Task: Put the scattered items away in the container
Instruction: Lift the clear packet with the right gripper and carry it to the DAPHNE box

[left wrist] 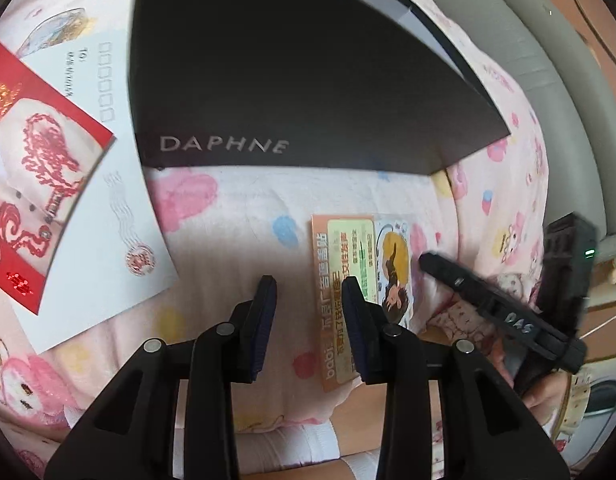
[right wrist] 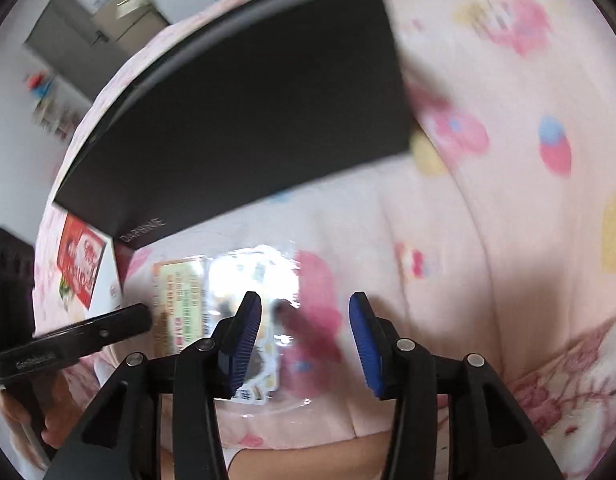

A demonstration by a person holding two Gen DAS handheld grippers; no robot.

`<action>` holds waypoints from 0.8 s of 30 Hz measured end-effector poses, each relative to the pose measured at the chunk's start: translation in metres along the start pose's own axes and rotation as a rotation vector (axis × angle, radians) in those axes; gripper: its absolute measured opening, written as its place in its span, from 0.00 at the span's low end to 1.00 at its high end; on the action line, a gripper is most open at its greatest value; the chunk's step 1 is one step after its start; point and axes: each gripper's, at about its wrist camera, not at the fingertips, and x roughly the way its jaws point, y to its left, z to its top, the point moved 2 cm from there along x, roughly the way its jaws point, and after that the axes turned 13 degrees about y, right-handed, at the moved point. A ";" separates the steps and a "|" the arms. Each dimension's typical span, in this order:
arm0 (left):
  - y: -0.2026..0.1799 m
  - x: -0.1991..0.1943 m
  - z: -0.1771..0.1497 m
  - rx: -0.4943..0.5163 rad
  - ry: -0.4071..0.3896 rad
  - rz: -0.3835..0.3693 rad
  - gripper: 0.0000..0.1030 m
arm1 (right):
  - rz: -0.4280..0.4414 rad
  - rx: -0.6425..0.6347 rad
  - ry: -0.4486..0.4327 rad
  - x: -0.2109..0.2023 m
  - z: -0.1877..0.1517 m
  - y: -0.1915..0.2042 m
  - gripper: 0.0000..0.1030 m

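A black box (left wrist: pixel 308 80) lettered DAPHNE lies on the pink cartoon-print blanket. In front of it is an orange card with a green panel (left wrist: pixel 340 280), and a glossy character sticker sheet (left wrist: pixel 396 272) overlaps its right side. My left gripper (left wrist: pixel 309 286) hangs open just left of the card, its right finger over the card's edge and nothing between the pads. In the right wrist view my right gripper (right wrist: pixel 304 300) is open above the clear-sleeved sticker sheet (right wrist: pixel 267 280), with the orange card (right wrist: pixel 175 296) to its left.
A red card (left wrist: pixel 31 152) lies on a white envelope (left wrist: pixel 119 232) left of the box. A grey padded rail (left wrist: pixel 548 60) borders the blanket on the right. A person's hand (right wrist: pixel 55 412) holds the left gripper's handle.
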 end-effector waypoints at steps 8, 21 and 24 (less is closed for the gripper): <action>-0.009 0.014 0.006 0.010 0.022 -0.009 0.41 | -0.002 -0.130 0.035 0.010 -0.004 0.025 0.44; -0.054 -0.065 0.013 0.138 -0.117 -0.181 0.30 | 0.001 -0.297 -0.184 -0.087 -0.007 0.077 0.25; -0.071 -0.088 0.045 0.180 -0.181 -0.153 0.31 | 0.003 -0.337 -0.266 -0.109 0.018 0.096 0.25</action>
